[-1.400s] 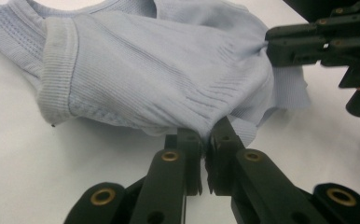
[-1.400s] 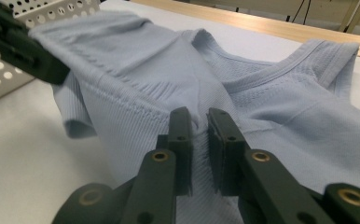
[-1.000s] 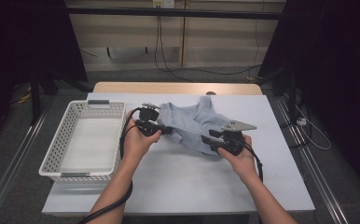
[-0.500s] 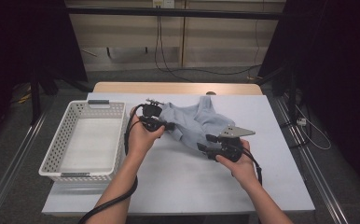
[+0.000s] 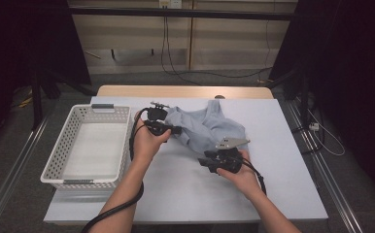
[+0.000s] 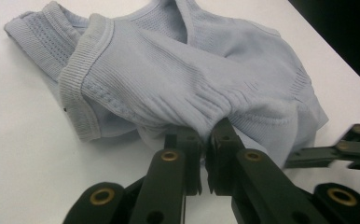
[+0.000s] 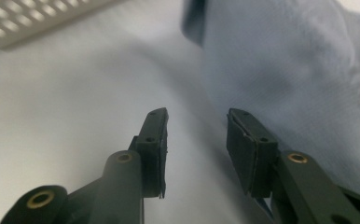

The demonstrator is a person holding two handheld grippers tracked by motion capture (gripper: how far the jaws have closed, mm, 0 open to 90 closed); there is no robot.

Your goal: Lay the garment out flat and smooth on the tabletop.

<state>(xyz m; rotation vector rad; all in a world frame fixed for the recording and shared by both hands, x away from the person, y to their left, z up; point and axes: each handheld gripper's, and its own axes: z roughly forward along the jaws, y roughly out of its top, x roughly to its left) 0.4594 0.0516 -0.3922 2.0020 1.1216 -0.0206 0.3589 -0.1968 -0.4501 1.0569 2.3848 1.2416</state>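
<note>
I have a pale blue ribbed knit garment lying crumpled toward the far middle of the white counter, with a white perforated plastic basket standing empty at the counter's left edge. My left tool is clamped on a gathered fold at the garment's near left side; its own view has the cloth bunched tight between the black jaws. My right tool sits just beside the garment's near right edge with its jaws apart and nothing between them; they have just been closing, yet the cloth lies to the right of the gap rather than in it. As I judge it, the main risk is that the right tool shuts on air or nips only the outer hem, so that a lift leaves the garment hanging from the left grip alone and dragging across the counter. A second risk is the left pinch slipping, since it holds a thin bunch of stretchy knit. My left hand reaches forward with the tool pointing right into the fabric; my right hand lies low near the counter's middle, its tool aimed left and away from me toward the cloth
</note>
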